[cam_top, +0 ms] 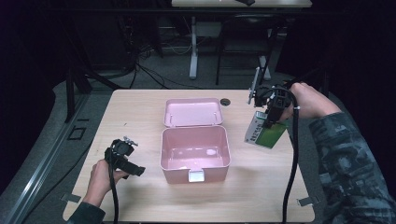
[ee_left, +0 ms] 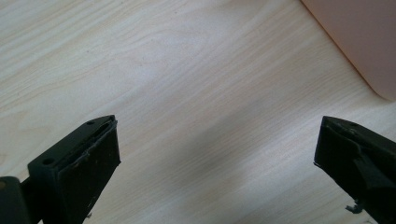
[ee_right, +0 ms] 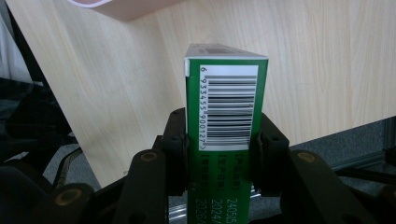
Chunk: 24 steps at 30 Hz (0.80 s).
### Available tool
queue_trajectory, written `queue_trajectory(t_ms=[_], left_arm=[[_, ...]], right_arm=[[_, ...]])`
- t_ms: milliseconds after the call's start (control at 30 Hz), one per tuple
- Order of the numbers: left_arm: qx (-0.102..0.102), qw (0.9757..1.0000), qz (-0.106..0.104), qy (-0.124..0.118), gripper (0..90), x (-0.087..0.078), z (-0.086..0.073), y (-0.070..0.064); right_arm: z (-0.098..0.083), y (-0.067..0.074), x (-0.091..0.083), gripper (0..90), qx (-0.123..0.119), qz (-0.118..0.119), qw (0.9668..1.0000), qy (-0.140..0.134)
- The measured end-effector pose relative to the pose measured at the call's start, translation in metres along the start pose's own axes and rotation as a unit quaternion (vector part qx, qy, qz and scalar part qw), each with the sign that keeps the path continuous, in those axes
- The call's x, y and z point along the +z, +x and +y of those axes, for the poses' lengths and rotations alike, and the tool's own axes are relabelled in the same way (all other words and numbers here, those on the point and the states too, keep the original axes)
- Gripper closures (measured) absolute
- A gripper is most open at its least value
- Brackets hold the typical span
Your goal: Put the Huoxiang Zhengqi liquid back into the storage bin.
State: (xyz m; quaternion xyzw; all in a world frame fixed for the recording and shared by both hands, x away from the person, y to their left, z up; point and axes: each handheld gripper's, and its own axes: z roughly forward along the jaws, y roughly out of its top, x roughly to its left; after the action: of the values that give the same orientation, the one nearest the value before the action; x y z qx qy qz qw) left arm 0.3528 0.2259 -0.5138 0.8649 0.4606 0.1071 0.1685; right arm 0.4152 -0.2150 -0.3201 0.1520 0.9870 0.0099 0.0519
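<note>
One barcode (ee_right: 229, 109) faces right gripper view.

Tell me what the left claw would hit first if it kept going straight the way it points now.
Probably the bare light wooden table: the left claw stands open and looks down at the wood, with nothing between its jaws. The open pink plastic box lies off to one side of that line, though depth is hard to judge.

left gripper (cam_top: 135, 169) sits low at the lower left of the high view, jaws spread wide, gripping nothing; right gripper (cam_top: 270, 122) is up at the upper right, tipped down, jaws clamped tight
</note>
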Motion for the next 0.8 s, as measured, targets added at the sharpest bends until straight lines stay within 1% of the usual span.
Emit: queue_trajectory(t_ms=[167,300,467,800], left_arm=[[0.000,1.0000,-0.001,-0.001,0.1,0.000,0.000,0.001],[0.000,1.0000,0.000,-0.003,0.1,0.000,0.000,0.002],[0.002,1.0000,0.000,-0.001,0.1,0.000,0.000,0.002],[0.001,1.0000,-0.001,0.001,0.1,0.001,0.000,0.001]], right_arm=[[0.005,0.001,-0.009,63.4,-0.011,-0.003,0.9999,0.002],[0.008,0.002,-0.015,63.4,-0.016,-0.005,0.9999,0.001],[0.008,0.004,-0.023,63.5,-0.023,-0.008,0.9997,-0.006],[0.009,0.007,-0.037,63.5,-0.032,-0.007,0.9995,-0.002]])
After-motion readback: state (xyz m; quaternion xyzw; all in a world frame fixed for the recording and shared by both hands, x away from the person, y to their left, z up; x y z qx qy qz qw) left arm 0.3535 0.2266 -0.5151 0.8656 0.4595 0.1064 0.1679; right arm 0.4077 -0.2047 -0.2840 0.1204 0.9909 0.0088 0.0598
